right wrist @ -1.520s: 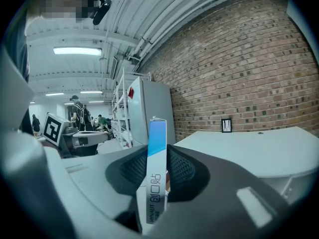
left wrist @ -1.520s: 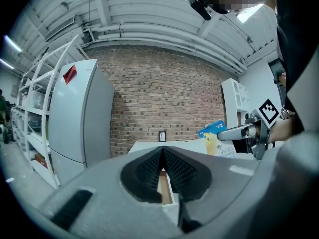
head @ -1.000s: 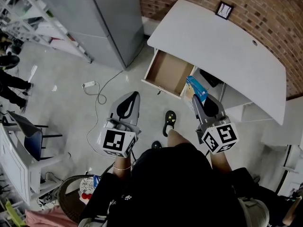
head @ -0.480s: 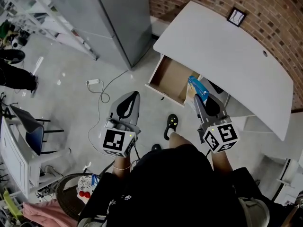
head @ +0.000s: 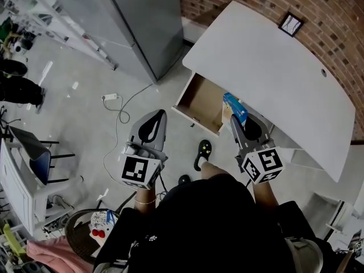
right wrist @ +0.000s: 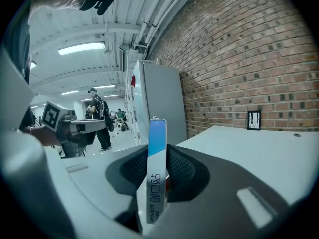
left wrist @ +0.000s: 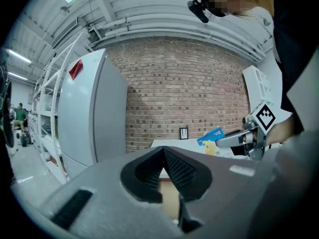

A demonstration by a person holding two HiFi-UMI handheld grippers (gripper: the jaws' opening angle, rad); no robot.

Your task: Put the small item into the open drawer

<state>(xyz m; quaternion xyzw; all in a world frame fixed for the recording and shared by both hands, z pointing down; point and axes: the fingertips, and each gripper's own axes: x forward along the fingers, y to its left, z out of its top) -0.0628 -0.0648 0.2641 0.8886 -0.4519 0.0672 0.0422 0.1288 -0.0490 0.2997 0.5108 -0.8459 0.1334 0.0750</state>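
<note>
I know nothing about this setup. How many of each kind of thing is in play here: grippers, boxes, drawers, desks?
Grippers: 2, the left gripper and the right gripper
Blue box: 1, held in the right gripper
Open drawer: 1
White desk: 1
Total: 5

Slim blue-and-white box (head: 235,107), held upright, at right edge of open brown-lined drawer (head: 200,93)

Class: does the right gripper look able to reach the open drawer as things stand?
Probably yes: the drawer stands open just ahead of the right gripper and its box, nothing between.
</note>
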